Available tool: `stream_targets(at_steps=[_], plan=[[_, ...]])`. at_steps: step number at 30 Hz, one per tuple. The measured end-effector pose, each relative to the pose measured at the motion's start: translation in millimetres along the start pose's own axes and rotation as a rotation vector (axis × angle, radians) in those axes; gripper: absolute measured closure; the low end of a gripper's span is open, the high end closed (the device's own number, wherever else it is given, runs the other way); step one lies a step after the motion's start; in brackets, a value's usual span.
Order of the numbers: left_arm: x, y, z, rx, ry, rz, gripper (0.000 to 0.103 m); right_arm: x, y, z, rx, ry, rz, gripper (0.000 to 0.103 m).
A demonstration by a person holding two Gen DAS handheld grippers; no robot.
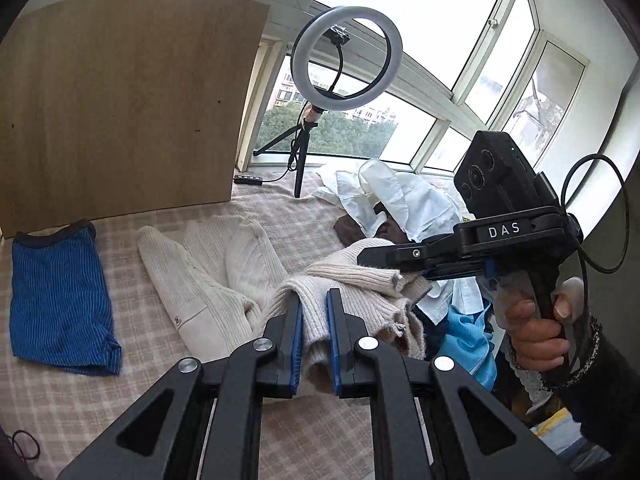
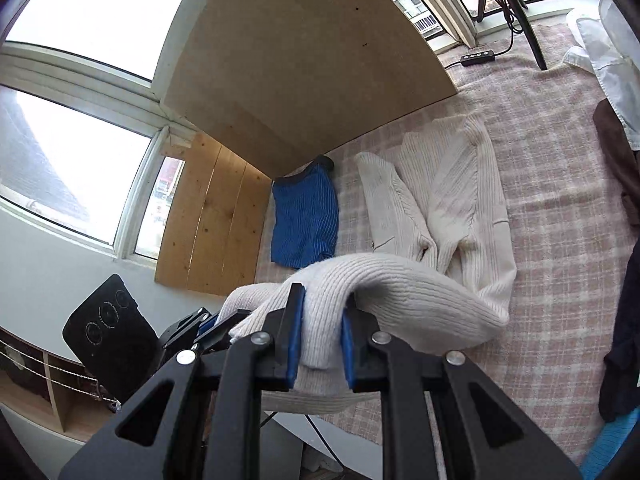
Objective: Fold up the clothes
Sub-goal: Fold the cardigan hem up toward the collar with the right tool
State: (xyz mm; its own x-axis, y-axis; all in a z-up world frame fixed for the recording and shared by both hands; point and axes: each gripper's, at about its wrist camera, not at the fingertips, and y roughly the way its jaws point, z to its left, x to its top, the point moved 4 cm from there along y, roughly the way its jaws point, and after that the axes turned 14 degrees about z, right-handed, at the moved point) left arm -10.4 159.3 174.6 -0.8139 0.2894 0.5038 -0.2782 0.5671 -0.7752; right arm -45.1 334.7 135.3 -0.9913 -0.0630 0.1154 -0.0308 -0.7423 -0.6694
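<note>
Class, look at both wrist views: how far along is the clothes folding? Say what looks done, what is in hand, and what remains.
Done: the blue striped garment lies folded flat on the checked blanket. In hand: the left gripper and right gripper are each shut on the cream sweater, its near part lifted and the rest lying spread on the blanket. Left: finishing that sweater, then the unfolded heap with the white shirt and light blue cloth.

Left wrist view — sits low behind its own fingers, close over the checked blanket [image 1: 80, 400], facing the window [image 1: 420, 60]. Right wrist view — higher, tilted down across the blanket toward the wooden board [image 2: 312, 72]. Shared: cream sweater [image 1: 208, 280], blue garment [image 1: 60, 300].
</note>
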Motion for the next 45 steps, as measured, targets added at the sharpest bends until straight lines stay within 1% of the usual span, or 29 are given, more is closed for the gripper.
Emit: stream_targets(at_steps=[2, 6, 11, 13, 16, 18, 21, 24, 25, 27, 29, 30, 31, 32, 34, 36, 39, 41, 43, 45], plan=[[15, 11, 15, -0.001, -0.04, 0.012, 0.093, 26, 10, -8, 0.006, 0.027, 0.017, 0.087], [34, 40, 54, -0.004, -0.132, 0.048, 0.093, 70, 39, -33, 0.005, 0.072, 0.068, 0.087], [46, 94, 97, 0.013, -0.233, 0.133, 0.093, 109, 85, -82, 0.002, 0.162, 0.153, 0.087], [48, 116, 112, 0.022, -0.264, 0.174, 0.093, 119, 102, -103, -0.018, 0.203, 0.184, 0.087], [48, 146, 129, 0.033, -0.306, 0.231, 0.093, 131, 124, -131, -0.018, 0.261, 0.224, 0.087], [47, 164, 137, 0.047, -0.312, 0.262, 0.093, 135, 134, -143, 0.001, 0.29, 0.237, 0.087], [46, 179, 144, 0.06, -0.305, 0.288, 0.093, 139, 138, -149, 0.031, 0.289, 0.246, 0.087], [49, 180, 150, 0.013, -0.331, 0.298, 0.091, 140, 135, -151, 0.06, 0.282, 0.272, 0.086], [51, 178, 153, -0.002, -0.345, 0.299, 0.09, 140, 130, -151, 0.085, 0.278, 0.272, 0.084], [53, 163, 159, -0.027, -0.369, 0.257, 0.089, 139, 116, -149, 0.139, 0.253, 0.255, 0.077], [56, 146, 165, -0.052, -0.392, 0.209, 0.076, 136, 97, -148, 0.179, 0.209, 0.21, 0.052], [56, 137, 169, -0.062, -0.397, 0.182, 0.072, 134, 88, -150, 0.174, 0.187, 0.189, 0.049], [56, 128, 173, -0.07, -0.398, 0.155, 0.067, 132, 80, -151, 0.167, 0.165, 0.169, 0.049], [53, 123, 177, -0.062, -0.393, 0.137, 0.066, 131, 72, -153, 0.16, 0.143, 0.149, 0.049], [47, 114, 182, -0.034, -0.378, 0.109, 0.066, 128, 66, -158, 0.088, 0.098, 0.119, 0.049], [39, 122, 181, -0.026, -0.358, 0.135, 0.066, 128, 70, -161, 0.017, 0.053, 0.12, 0.049], [26, 145, 173, 0.003, -0.319, 0.205, 0.066, 130, 88, -155, -0.039, -0.02, 0.139, 0.049], [22, 158, 166, 0.006, -0.304, 0.235, 0.066, 131, 102, -145, -0.082, -0.087, 0.156, 0.049], [21, 168, 160, -0.004, -0.298, 0.248, 0.066, 132, 116, -138, -0.132, -0.144, 0.176, 0.05], [21, 173, 156, 0.007, -0.288, 0.252, 0.066, 134, 130, -131, -0.183, -0.2, 0.196, 0.052]])
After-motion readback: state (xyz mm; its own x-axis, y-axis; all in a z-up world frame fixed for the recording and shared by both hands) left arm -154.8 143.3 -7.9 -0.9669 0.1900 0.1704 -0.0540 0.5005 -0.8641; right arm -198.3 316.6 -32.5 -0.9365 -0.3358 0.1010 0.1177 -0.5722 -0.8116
